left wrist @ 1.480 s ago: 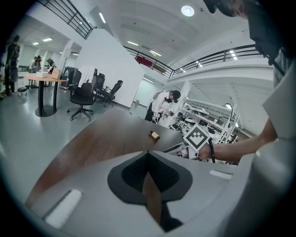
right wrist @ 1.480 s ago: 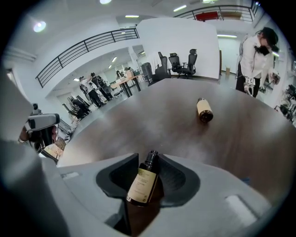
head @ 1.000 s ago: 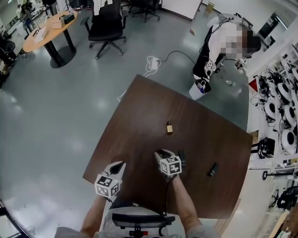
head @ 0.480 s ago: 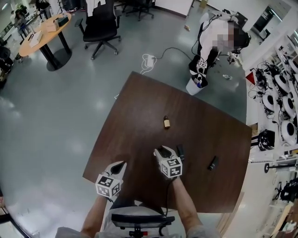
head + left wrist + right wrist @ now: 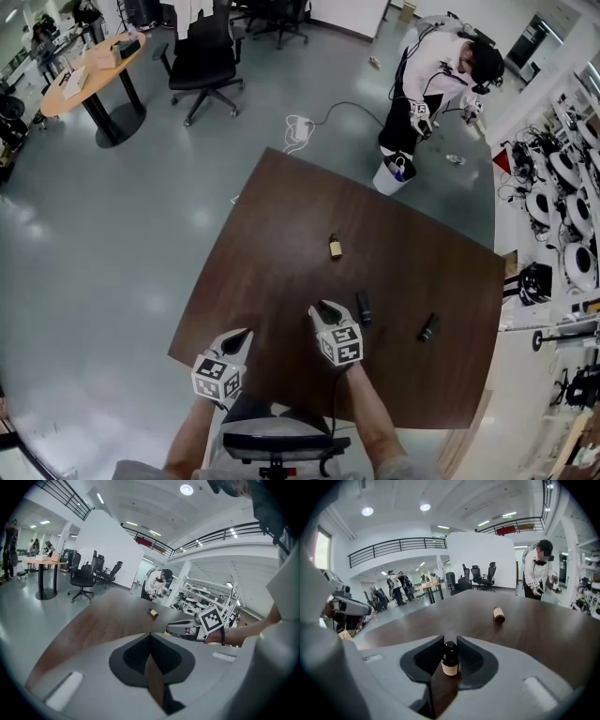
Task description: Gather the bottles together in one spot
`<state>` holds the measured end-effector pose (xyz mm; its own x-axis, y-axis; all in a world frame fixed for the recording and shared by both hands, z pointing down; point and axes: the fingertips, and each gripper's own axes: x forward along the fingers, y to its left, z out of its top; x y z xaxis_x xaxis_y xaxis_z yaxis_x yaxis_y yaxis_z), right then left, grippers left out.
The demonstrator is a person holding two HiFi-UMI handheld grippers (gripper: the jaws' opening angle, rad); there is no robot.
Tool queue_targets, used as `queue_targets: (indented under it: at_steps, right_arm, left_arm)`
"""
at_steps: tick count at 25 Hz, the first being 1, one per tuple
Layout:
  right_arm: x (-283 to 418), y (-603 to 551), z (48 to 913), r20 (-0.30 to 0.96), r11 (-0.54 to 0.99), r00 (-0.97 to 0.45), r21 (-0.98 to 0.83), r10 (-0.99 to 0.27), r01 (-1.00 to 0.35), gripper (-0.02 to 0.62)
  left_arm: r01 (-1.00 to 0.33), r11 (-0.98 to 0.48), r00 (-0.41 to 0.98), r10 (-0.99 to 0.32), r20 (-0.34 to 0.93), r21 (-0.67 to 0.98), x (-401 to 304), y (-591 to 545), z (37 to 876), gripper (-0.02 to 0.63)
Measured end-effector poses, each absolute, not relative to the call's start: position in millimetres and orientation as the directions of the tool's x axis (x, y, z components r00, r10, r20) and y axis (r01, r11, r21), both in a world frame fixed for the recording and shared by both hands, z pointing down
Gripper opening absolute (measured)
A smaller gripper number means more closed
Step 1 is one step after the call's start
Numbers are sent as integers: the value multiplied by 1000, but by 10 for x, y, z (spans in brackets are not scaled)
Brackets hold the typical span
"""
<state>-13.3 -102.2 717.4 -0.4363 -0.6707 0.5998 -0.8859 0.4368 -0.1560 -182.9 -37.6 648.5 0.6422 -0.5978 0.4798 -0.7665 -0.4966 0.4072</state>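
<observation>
The right tool (image 5: pixel 325 309) has just been closing and now pinches the labelled bottle (image 5: pixel 450 660), which stands upright between its pads. At 8 o'clock of it the left tool (image 5: pixel 242 336) waits, tips together, nothing in them.

The risk, I'd say, is that the body is small and round, so a shallow pinch could let it twist or drop. Just beside the right tool at 3 o'clock, the near dark bottle (image 5: pixel 363 307) lies on the surface (image 5: pixel 281 234), and a careless swing could set it rolling. The far dark bottle (image 5: pixel 428 327) lies farther out at 3. The amber bottle (image 5: pixel 336 247) lies at 12, with only bare wood between. A person (image 5: pixel 431 66) stands well beyond the far corner.
</observation>
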Motion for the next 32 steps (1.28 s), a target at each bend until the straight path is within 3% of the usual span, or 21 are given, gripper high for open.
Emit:
queue_targets:
  at_steps: [24,32]
  right_arm:
    - [-234,-818,7225,620,495,-406,-33,-671,-869,92]
    - [-252,-812,7138,585,466,-403,-48,-704,-883,242]
  left_arm:
    - [-765,-504,644,-603,471,400,-1804,-281,6457,3]
    - [-759,-515,651,-597,468,398,-1809,-299,6454,3]
